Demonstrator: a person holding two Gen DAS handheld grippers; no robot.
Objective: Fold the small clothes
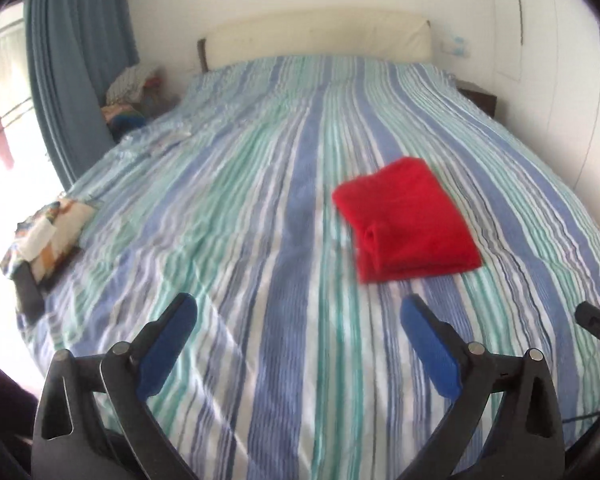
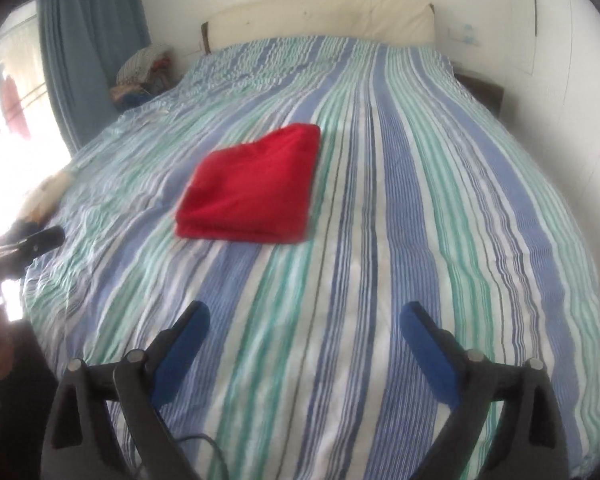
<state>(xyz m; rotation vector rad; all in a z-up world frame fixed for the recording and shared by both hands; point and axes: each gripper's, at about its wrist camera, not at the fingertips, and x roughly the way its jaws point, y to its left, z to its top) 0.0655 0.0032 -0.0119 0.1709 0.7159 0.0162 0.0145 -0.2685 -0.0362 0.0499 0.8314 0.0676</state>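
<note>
Both grippers, left (image 1: 298, 314) & right (image 2: 305, 320), jaws wide, empty, near folded red cloth square (image 1: 408, 220); careless snag could undo the fold.

both wrist views look from the foot of the striped bed (image 1: 260, 200) (image 2: 420, 200) toward the headboard (image 1: 316, 40) (image 2: 320, 16) — they share the folded red cloth (image 1: 408, 220) (image 2: 252, 184), right of centre in the left view, left of centre in the right.
</note>
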